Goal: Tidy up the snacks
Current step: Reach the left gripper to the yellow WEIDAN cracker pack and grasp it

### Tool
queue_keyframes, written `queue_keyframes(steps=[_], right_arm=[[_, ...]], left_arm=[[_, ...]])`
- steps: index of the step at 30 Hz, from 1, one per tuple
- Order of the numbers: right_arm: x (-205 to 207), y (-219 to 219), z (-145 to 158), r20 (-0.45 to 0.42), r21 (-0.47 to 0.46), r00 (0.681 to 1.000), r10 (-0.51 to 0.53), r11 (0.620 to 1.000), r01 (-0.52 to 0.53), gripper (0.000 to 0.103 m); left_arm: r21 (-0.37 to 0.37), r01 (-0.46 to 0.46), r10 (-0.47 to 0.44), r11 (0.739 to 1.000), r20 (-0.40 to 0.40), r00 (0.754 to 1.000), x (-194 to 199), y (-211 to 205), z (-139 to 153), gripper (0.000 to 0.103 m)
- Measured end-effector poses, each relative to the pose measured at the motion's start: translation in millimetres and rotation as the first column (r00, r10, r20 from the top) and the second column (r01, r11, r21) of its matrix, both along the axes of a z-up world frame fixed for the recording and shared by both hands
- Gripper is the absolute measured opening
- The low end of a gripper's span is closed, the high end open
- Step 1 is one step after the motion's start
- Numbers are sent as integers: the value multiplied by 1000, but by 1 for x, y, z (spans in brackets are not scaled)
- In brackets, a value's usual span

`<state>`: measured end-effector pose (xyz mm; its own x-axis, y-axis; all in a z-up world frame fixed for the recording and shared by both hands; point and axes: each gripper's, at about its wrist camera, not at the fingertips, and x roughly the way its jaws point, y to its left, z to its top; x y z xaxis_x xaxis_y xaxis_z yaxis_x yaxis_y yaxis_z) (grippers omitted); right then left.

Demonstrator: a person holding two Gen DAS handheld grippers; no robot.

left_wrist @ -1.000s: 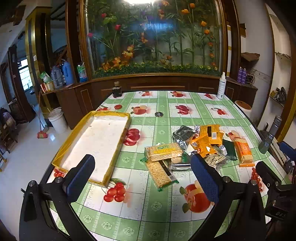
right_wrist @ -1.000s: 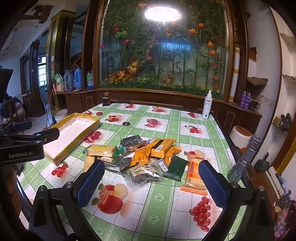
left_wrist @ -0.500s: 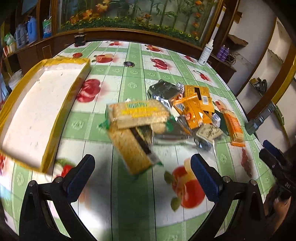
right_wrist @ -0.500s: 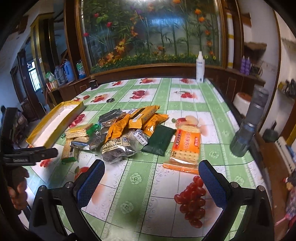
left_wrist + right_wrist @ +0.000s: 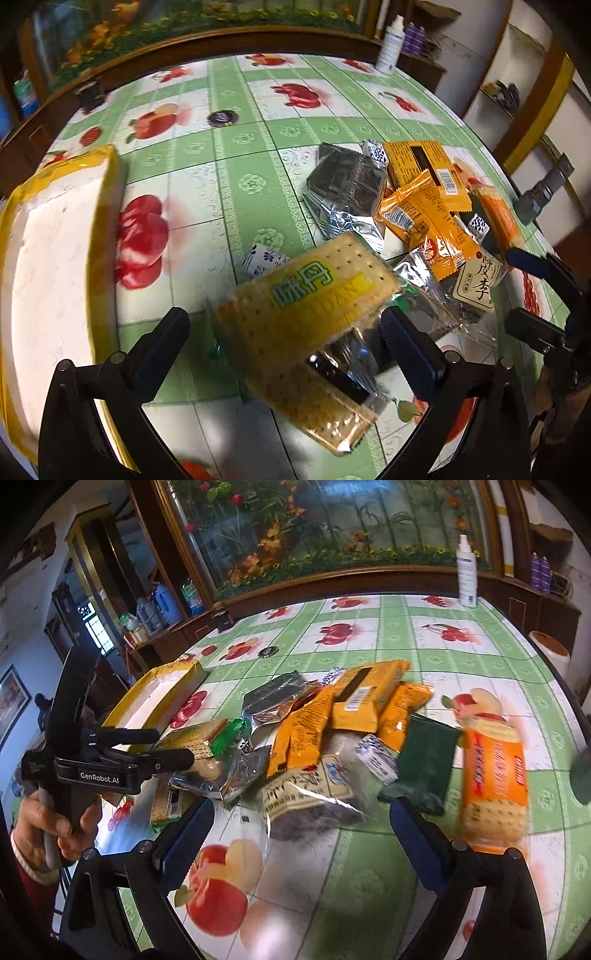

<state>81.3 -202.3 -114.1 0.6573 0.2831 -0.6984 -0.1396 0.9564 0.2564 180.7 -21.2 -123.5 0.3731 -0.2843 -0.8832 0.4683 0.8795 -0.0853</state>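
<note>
Your left tongs stand open around the cracker pack, light, crinkly and brittle, so pinch its long edges gently, while your right tongs, empty, begin closing before the snack pile.
</note>
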Motion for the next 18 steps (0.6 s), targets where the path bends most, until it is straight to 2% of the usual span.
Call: queue_keyframes(steps=[3, 6, 7, 8, 9, 11, 14, 18], right_arm=[[14, 7, -6, -22, -10, 1000, 1, 1000, -1, 95], [24, 11, -12, -41, -51, 999, -9, 999, 7, 83], [24, 11, -12, -43, -66, 999, -9, 998, 6, 73], [22, 8, -12, -41, -76, 999, -14, 997, 11, 62], [20, 6, -12, -42, -72, 999, -15, 997, 12, 61], [16, -5, -10, -47, -26, 999, -8, 1000, 6, 49], [13, -16, -7, -53, -4, 999, -12, 1000, 11, 41], [13, -20, -10, -79, 14, 997, -11, 1000, 12, 44]], left_arm=[[-26, 33, -34, 999, -44, 998, 9, -5, -6, 103], [-34, 50, -52, 998, -53, 997, 8, -13, -7, 103], [-31, 56, -58, 998, -42, 997, 5, -14, -6, 103], [-34, 67, -68, 997, -35, 997, 0, -15, -6, 100], [-42, 74, -76, 996, -31, 997, -4, -16, -5, 97], [-55, 89, -92, 995, -47, 995, -10, -17, -4, 82], [-68, 120, -124, 990, -59, 990, -14, -22, -2, 74], [-23, 180, -181, 983, -58, 982, -17, -36, 1, 74]])
